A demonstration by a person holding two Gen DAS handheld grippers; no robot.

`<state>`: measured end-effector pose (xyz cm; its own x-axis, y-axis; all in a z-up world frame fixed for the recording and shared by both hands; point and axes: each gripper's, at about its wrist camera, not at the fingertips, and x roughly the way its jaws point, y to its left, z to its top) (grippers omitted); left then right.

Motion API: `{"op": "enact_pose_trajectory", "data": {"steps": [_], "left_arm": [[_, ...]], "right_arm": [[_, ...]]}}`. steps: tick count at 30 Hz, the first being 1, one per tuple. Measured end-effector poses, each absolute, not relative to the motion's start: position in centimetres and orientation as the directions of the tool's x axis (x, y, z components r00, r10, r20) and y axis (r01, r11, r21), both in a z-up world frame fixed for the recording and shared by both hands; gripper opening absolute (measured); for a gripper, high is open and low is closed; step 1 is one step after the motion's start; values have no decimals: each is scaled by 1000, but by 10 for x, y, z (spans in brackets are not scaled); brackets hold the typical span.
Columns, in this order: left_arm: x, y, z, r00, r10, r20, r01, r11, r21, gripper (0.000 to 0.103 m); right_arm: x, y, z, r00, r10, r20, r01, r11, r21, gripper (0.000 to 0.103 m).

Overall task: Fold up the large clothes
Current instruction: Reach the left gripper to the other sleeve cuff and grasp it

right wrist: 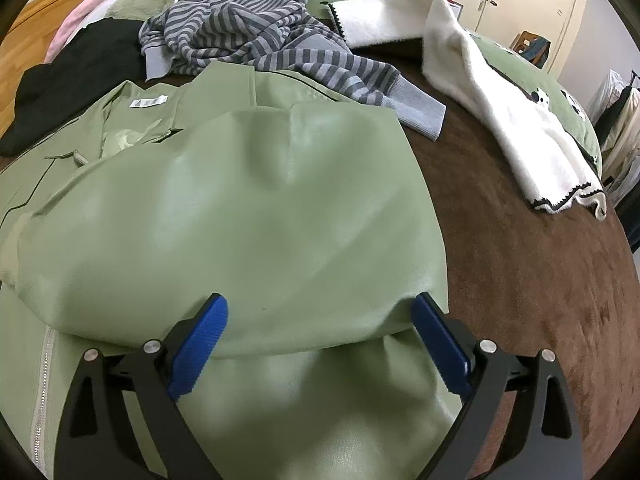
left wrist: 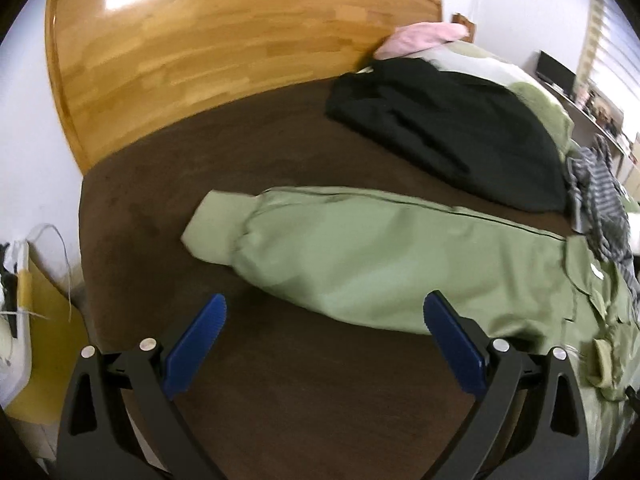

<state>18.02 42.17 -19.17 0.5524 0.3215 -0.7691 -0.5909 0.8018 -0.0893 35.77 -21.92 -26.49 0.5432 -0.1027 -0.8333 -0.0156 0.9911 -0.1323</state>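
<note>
A light green jacket [right wrist: 240, 216] lies on the brown bed cover [right wrist: 540, 272]; one sleeve is folded across its body. In the left wrist view the other sleeve [left wrist: 360, 256] stretches out to the left, cuff [left wrist: 218, 226] at its end. My left gripper [left wrist: 324, 318] is open above bare brown cover [left wrist: 280, 380], just in front of that sleeve, with nothing between its blue pads. My right gripper [right wrist: 320, 312] hovers open over the folded sleeve, its pads apart on either side of a fold of fabric and not pressing it.
A black garment [left wrist: 452, 132] lies behind the jacket, a striped grey sweater [right wrist: 256, 36] and a white fluffy garment [right wrist: 500, 112] further along. A wooden headboard [left wrist: 224, 52] and pink pillow [left wrist: 424, 38] bound the far side. The bed's left edge drops off beside a yellow box [left wrist: 44, 320].
</note>
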Motion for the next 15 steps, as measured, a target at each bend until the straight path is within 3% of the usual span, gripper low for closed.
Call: {"op": "enact_pose_trajectory", "data": {"steps": [11,15], "left_arm": [[182,475,-240,601,169,-781,-569,777,-270,97],[193,488,-254,600,116,-791,-578,747,-328,88]], "right_arm": [[352,-219,-266,550,-112,-828,35,993,-112,93],[351,-218,-267,551,-118,-826,42,993,-114,93]]}}
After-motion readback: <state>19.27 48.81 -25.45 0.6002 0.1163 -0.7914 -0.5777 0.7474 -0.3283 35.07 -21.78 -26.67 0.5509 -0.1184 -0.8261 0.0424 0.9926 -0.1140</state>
